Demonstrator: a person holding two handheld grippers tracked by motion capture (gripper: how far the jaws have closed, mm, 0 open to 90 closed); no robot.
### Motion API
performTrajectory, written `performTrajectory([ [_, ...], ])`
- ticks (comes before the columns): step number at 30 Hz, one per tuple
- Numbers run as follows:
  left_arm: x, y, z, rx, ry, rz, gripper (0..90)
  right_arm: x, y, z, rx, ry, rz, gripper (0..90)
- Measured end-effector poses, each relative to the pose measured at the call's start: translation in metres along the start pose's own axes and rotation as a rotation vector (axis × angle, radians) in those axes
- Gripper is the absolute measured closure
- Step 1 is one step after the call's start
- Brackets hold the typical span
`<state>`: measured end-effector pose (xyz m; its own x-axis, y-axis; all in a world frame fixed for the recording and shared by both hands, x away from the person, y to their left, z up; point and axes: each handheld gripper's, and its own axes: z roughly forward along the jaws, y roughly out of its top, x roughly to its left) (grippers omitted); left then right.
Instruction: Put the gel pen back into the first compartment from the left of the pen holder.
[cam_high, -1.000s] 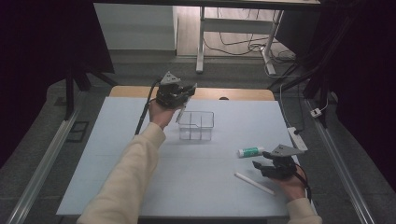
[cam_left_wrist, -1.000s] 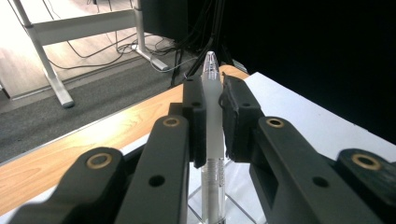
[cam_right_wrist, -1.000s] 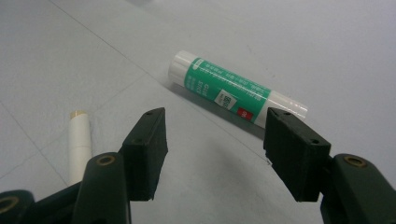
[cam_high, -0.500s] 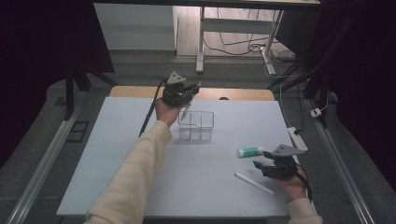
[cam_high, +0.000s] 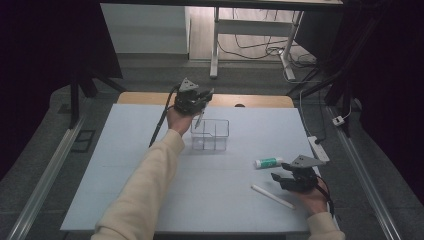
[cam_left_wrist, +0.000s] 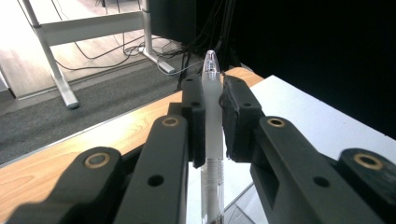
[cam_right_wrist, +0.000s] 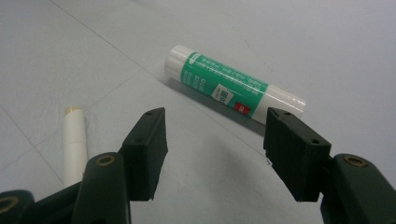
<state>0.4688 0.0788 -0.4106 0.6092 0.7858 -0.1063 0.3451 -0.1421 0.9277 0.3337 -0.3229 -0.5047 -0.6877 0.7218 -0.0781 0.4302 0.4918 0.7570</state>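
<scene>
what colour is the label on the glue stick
Green, with white text and a small red patch, on a white glue stick; the right gripper view shows it best.

A translucent white pen (cam_left_wrist: 211, 126) with a clear rounded tip stands nearly upright, clamped at mid-barrel. Its lower end hangs over the clear 2-compartment organizer (cam_high: 210, 134) near the desk's far edge, at the left rim.
</scene>
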Motion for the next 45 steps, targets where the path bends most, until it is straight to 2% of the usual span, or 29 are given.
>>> performTrajectory([
  [4,0.002,-0.004,-0.003,0.014,0.003,0.0,78.8,0.001,0.0,0.0,-0.001,0.002,-0.003,39.2],
  [5,0.003,-0.006,-0.004,0.019,0.0,0.001,76.7,0.001,0.001,0.0,-0.001,0.002,-0.004,39.2],
  [7,0.004,-0.008,-0.006,0.029,0.007,0.014,66.2,0.001,0.001,0.0,-0.001,0.002,-0.004,39.2],
  [12,0.006,-0.01,-0.013,0.04,-0.01,0.014,55.6,0.001,0.001,-0.001,-0.004,-0.004,-0.001,39.2],
  [18,0.005,-0.011,-0.024,0.058,-0.003,0.045,51.1,0.001,0.001,-0.001,-0.011,0.002,0.0,39.2],
  [25,0.006,-0.014,-0.037,0.066,-0.008,0.046,47.4,0.001,0.001,-0.002,-0.013,-0.008,0.002,39.2],
  [29,0.004,-0.019,-0.041,0.092,-0.016,0.058,47.2,0.0,0.001,-0.001,-0.01,-0.01,0.002,39.1],
  [32,0.003,-0.022,-0.045,0.113,-0.037,0.062,46.1,0.0,0.001,-0.002,-0.008,-0.006,0.001,39.0],
  [34,0.003,-0.025,-0.049,0.126,-0.038,0.078,44.6,0.0,0.001,-0.002,-0.014,-0.005,0.006,39.0],
  [37,0.001,-0.033,-0.058,0.122,-0.052,0.058,43.7,-0.001,0.001,-0.002,-0.013,-0.003,0.003,39.0],
  [43,-0.002,-0.049,-0.074,0.146,-0.063,0.075,41.0,-0.002,0.001,-0.002,-0.011,-0.003,0.005,39.0],
  [45,-0.002,-0.055,-0.079,0.145,-0.065,0.065,40.9,-0.002,0.001,-0.002,-0.011,-0.002,0.002,39.0],
])
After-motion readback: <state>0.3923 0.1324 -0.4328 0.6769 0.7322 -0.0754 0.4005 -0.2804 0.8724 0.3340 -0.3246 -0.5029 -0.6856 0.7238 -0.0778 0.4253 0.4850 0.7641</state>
